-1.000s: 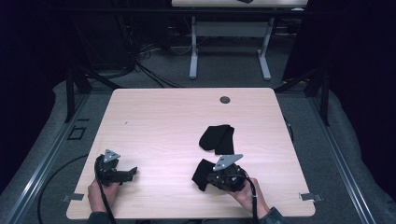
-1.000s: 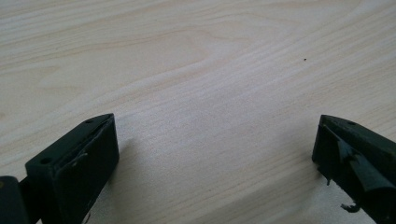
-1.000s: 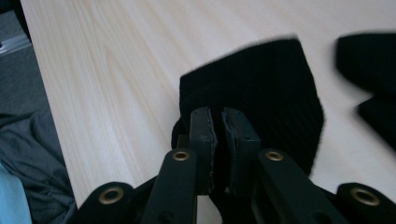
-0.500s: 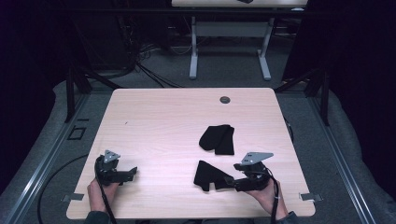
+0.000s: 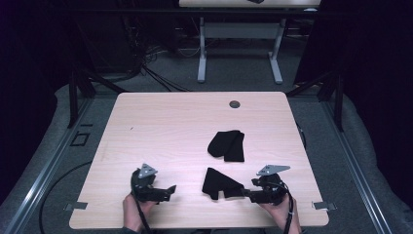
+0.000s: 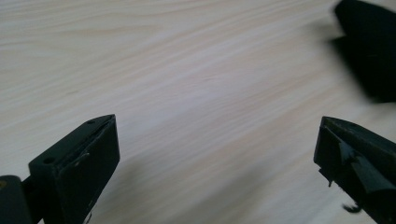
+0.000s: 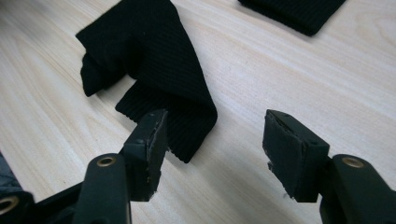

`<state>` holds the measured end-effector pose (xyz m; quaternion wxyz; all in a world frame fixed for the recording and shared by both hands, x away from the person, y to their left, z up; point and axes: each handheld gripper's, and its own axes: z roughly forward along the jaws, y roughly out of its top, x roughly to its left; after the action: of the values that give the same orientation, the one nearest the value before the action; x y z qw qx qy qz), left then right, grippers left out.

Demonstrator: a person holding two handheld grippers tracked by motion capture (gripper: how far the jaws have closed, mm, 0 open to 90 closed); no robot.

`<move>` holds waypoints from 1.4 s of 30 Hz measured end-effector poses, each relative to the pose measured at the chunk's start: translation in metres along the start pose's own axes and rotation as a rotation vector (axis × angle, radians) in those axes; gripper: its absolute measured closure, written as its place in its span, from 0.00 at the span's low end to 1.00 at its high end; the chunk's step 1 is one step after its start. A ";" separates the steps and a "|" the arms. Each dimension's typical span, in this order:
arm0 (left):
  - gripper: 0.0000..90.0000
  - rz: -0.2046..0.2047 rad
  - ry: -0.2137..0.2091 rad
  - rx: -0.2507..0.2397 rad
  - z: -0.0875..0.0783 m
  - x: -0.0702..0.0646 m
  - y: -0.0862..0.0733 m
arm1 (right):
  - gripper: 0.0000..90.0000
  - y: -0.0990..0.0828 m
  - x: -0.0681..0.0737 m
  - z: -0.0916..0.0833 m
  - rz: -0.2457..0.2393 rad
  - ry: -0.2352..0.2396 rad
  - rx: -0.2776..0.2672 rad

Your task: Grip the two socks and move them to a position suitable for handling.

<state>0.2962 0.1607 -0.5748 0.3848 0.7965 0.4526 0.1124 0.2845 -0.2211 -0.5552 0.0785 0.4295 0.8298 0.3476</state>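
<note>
The near sock (image 5: 220,183) lay crumpled on the table (image 5: 160,126), toward its front edge. The right tool (image 5: 247,193) sat just right of that sock, its jaws having just been opening then easing in; they stood apart with nothing gripped, the sock's edge (image 7: 187,135) just ahead of them. The left tool (image 5: 168,190) hovered left of the sock, jaws wide and empty. A folded sock (image 5: 227,145) lay behind the near sock, apart from it.

Near sock (image 5: 220,183) between grippers, far sock (image 5: 227,145) behind it
</note>
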 end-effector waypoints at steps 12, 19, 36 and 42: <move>0.10 0.096 -0.089 0.041 0.028 -0.078 0.010 | 0.47 -0.007 0.014 0.006 0.033 -0.059 -0.011; 0.15 0.122 -0.085 0.052 0.046 -0.096 0.018 | 0.48 -0.006 0.021 0.012 0.036 -0.070 -0.025; 0.57 0.167 0.002 0.028 0.055 -0.100 0.022 | 0.81 -0.006 0.024 0.027 0.039 -0.062 -0.030; 0.86 0.180 0.000 0.018 0.055 -0.098 0.022 | 0.90 -0.004 0.019 0.029 0.056 -0.031 -0.038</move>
<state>0.2841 0.0468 -0.5801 0.3661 0.8374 0.3800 0.1423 0.2821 -0.1933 -0.5764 0.0899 0.4565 0.8093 0.3586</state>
